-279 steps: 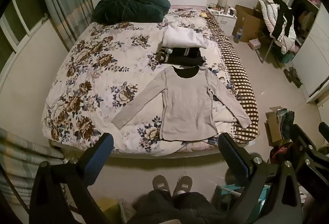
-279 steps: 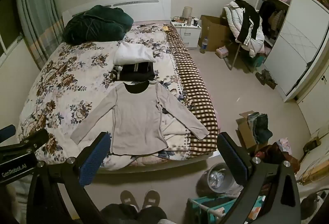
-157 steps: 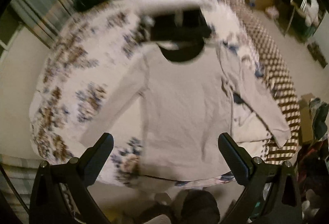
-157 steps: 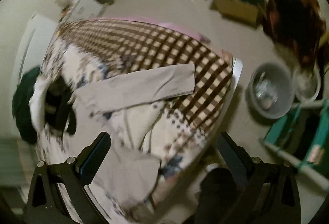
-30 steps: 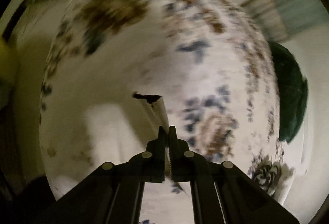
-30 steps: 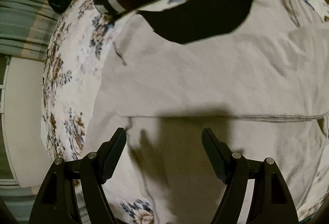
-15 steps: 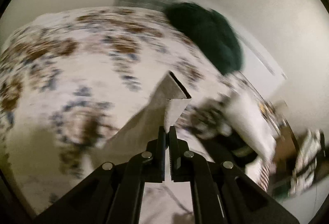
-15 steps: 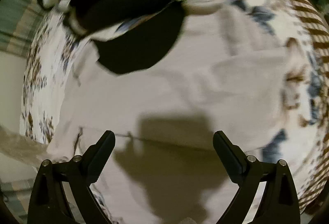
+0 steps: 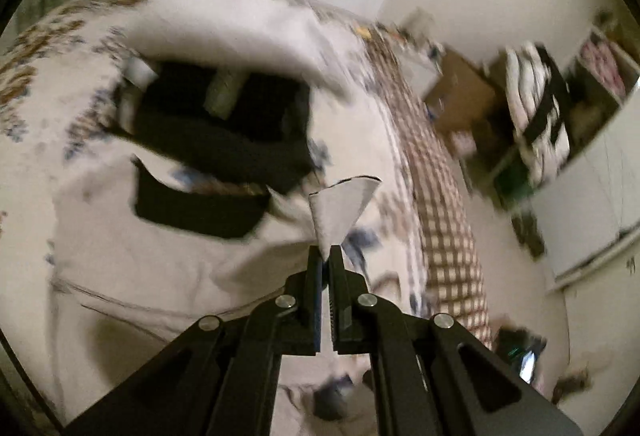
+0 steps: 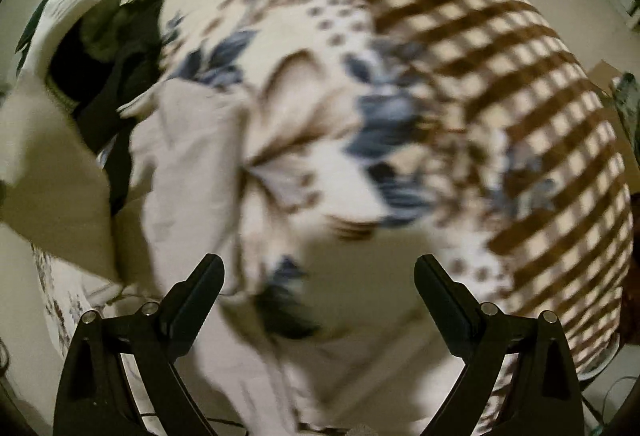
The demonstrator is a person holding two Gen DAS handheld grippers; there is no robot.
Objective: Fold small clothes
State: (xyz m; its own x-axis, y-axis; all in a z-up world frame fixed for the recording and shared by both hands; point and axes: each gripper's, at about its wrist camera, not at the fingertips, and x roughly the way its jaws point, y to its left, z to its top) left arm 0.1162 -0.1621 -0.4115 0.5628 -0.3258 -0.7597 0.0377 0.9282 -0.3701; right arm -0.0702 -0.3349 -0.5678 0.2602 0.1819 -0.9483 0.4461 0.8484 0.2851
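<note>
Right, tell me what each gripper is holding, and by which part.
The left gripper is shut on the beige long-sleeve top, pinching the cuff end of a sleeve. The right gripper is open and holds nothing.

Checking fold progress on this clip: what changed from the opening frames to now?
The left hand-held gripper has shut on the beige shirt's sleeve cuff and carried it across toward the shirt's middle. The right hand-held gripper has stayed open, holding nothing. The folded black and white clothes lie where they were.
</note>
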